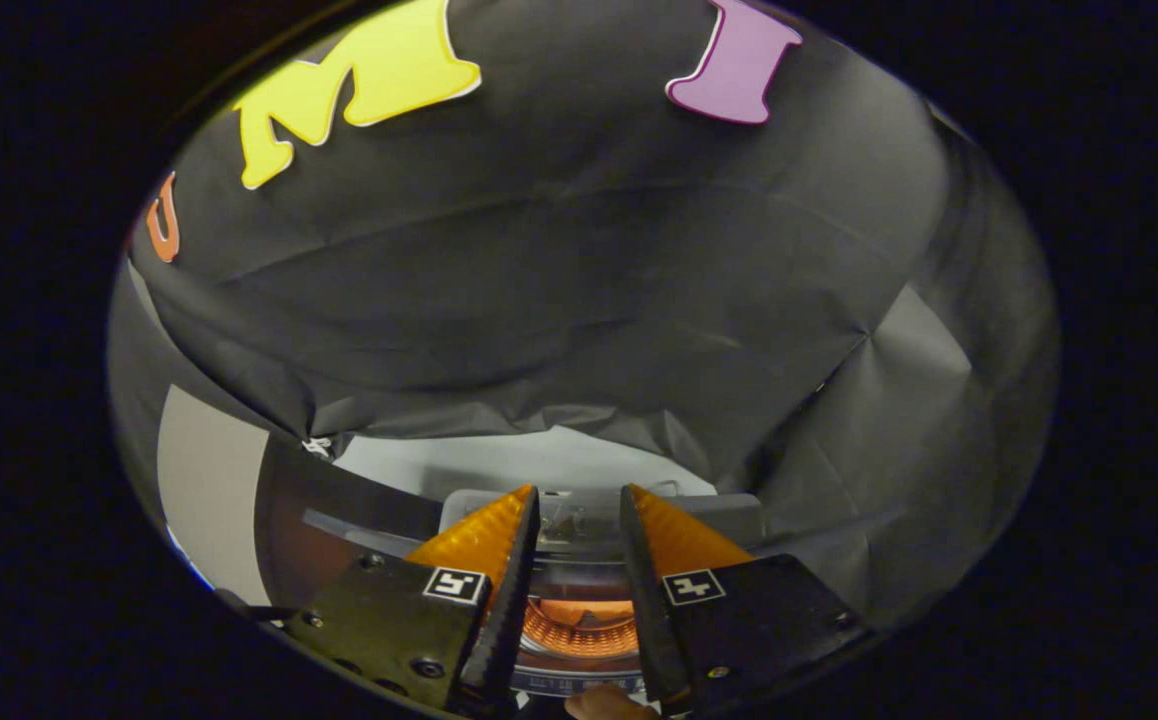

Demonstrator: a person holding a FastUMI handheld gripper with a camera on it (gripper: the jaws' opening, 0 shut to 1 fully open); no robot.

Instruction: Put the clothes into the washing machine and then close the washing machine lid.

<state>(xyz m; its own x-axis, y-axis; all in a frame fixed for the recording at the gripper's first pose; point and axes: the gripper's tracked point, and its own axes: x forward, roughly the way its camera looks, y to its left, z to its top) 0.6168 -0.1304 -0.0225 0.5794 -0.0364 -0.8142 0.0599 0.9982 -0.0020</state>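
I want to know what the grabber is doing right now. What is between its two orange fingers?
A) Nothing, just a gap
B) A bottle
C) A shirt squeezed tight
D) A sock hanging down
A: the gripper has its two orange fingers apart with an empty gap between them, and through that gap you see the washing machine below, not any clothes.

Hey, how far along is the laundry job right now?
No garment shows between the tongs, which are open and holding nothing. They hover over the washing machine, its drum glowing orange between them. Whether clothes are inside is unclear. Closing the lid seems left.
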